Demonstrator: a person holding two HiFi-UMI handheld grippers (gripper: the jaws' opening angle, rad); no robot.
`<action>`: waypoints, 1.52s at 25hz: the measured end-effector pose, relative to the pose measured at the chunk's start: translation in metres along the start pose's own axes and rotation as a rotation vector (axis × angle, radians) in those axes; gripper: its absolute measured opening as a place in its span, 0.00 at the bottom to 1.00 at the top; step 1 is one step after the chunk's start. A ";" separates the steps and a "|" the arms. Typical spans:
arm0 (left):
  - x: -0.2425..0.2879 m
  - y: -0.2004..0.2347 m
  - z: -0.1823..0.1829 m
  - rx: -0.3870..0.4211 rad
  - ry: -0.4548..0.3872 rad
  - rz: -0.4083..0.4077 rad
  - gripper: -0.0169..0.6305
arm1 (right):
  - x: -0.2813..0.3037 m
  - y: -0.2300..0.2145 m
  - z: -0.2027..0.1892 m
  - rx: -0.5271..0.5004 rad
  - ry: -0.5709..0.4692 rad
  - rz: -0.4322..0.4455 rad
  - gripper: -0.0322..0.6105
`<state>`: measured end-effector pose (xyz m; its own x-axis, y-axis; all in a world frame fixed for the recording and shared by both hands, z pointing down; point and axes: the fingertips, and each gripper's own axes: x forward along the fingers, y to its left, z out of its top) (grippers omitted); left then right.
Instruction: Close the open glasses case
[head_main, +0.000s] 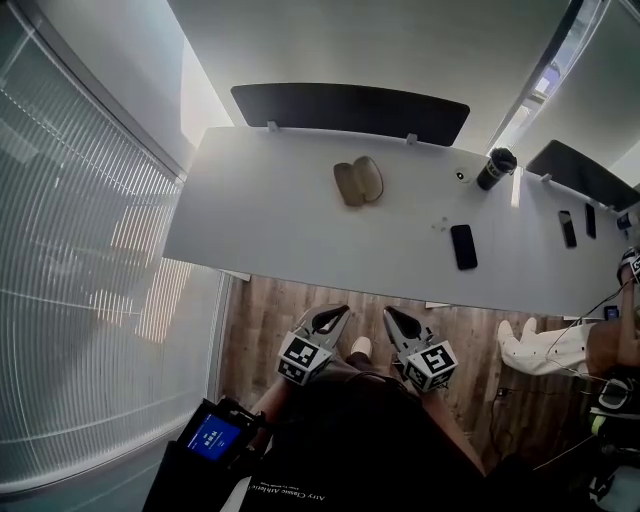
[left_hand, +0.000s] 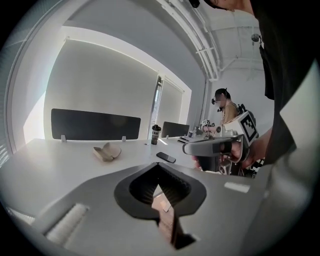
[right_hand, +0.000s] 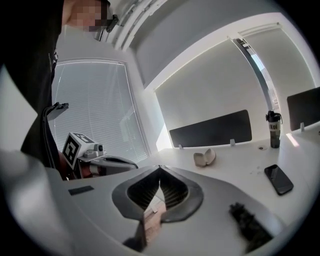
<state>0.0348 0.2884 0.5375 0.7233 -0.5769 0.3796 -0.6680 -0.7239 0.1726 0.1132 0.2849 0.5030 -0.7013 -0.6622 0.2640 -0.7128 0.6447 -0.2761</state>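
The tan glasses case (head_main: 358, 182) lies open on the white table (head_main: 260, 210), its two halves spread apart; it also shows as the glasses case (left_hand: 107, 151) and the glasses case (right_hand: 205, 158) in the gripper views. Both grippers hang over the wooden floor on the near side of the table, well short of the case. My left gripper (head_main: 334, 316) (left_hand: 157, 166) is shut with nothing in it. My right gripper (head_main: 396, 318) (right_hand: 160, 168) is shut and empty too. They are side by side, tips pointing at the table.
A black phone (head_main: 463, 246) lies right of the case, and a dark cup (head_main: 495, 168) stands at the back right. A dark divider panel (head_main: 350, 110) lines the table's far edge. Another person (head_main: 560, 345) is at the right. Window blinds (head_main: 70, 250) fill the left.
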 end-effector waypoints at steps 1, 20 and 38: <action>0.002 0.004 0.002 -0.006 0.000 0.004 0.04 | 0.004 0.000 -0.002 -0.002 0.011 0.006 0.06; 0.037 0.108 0.029 -0.018 0.008 -0.003 0.04 | 0.091 -0.026 0.036 -0.006 0.014 -0.020 0.06; 0.044 0.199 0.037 -0.130 0.018 0.000 0.04 | 0.175 -0.058 0.049 0.027 0.066 -0.084 0.06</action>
<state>-0.0597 0.1055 0.5547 0.7205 -0.5695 0.3957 -0.6862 -0.6680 0.2880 0.0326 0.1128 0.5203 -0.6389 -0.6866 0.3470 -0.7692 0.5769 -0.2748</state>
